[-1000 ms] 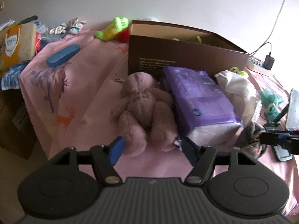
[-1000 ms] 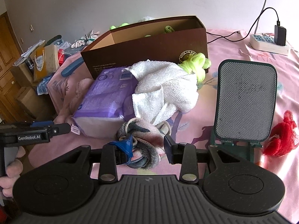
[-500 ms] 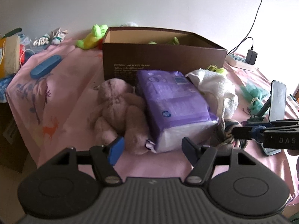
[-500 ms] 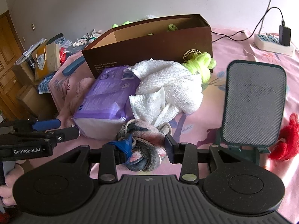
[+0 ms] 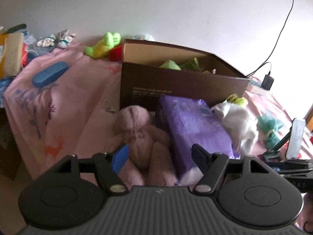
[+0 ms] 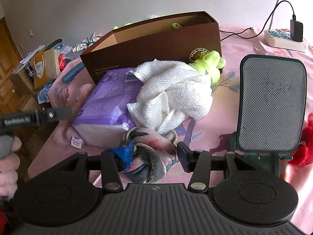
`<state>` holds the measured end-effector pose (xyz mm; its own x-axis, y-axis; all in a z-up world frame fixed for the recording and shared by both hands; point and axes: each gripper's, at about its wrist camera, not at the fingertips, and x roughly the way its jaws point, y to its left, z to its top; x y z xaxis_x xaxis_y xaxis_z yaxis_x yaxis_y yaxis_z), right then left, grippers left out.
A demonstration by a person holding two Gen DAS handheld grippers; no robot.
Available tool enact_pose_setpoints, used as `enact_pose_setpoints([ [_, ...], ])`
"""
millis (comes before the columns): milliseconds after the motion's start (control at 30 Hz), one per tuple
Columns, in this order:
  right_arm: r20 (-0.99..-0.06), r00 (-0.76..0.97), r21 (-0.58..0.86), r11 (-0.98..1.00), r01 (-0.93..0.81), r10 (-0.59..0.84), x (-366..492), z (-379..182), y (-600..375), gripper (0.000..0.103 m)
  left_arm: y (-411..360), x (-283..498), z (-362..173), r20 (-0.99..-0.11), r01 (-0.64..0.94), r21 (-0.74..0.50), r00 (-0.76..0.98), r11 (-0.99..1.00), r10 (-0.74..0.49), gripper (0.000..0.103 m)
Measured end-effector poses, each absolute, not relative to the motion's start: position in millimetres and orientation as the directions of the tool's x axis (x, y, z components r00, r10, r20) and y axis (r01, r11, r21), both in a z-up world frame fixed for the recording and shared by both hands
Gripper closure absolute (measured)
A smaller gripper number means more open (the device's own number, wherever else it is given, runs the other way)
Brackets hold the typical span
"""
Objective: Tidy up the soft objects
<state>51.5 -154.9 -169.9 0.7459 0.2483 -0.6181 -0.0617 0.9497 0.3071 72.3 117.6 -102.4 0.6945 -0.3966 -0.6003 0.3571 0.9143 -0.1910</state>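
Since half a second ago the left gripper [image 5: 159, 155] has swung back over the dusty-pink plush bear [image 5: 143, 137], its jaws wide apart and holding nothing. The right gripper [image 6: 154, 153], also spread and not clamped, straddles the knotted pink-and-grey fabric bundle [image 6: 151, 161], which lies on the pink sheet [image 6: 244, 45] before the brown cardboard box [image 6: 156, 45].

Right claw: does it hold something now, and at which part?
The right claw brackets the knotted rope toy at its nearest knot, but whether it grips it cannot be told.
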Motion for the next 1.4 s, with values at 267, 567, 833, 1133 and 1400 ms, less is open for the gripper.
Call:
enact_pose_setpoints([
  [267,-0.623,0.74,0.306,0.95,-0.068,0.253,56,-172,-154,0.062,131,94,-130,-0.657,0.361,-0.201,0.64,0.911,-0.399,0.026],
  [567,-0.632,0.736,0.303,0.951,-0.056,0.244,61,-175,-151,0.054,131,107,-153,-0.686,0.33,-0.204,0.623,0.922,-0.374,0.007],
  [833,-0.637,0.725,0.36,0.933,-0.02,0.261,70,-182,-157,0.046,121,105,-157,-0.67,0.333,-0.193,0.642,0.923,-0.372,0.022],
  [1133,-0.619,0.723,0.41,0.911,-0.036,0.307,65,-185,-163,0.05,117,94,-153,-0.665,0.324,-0.169,0.66,0.931,-0.35,0.034],
  [1400,-0.585,0.743,0.372,0.921,-0.111,0.326,50,-178,-158,0.06,111,75,-146,-0.665,0.319,-0.061,0.694,0.946,-0.277,0.035],
])
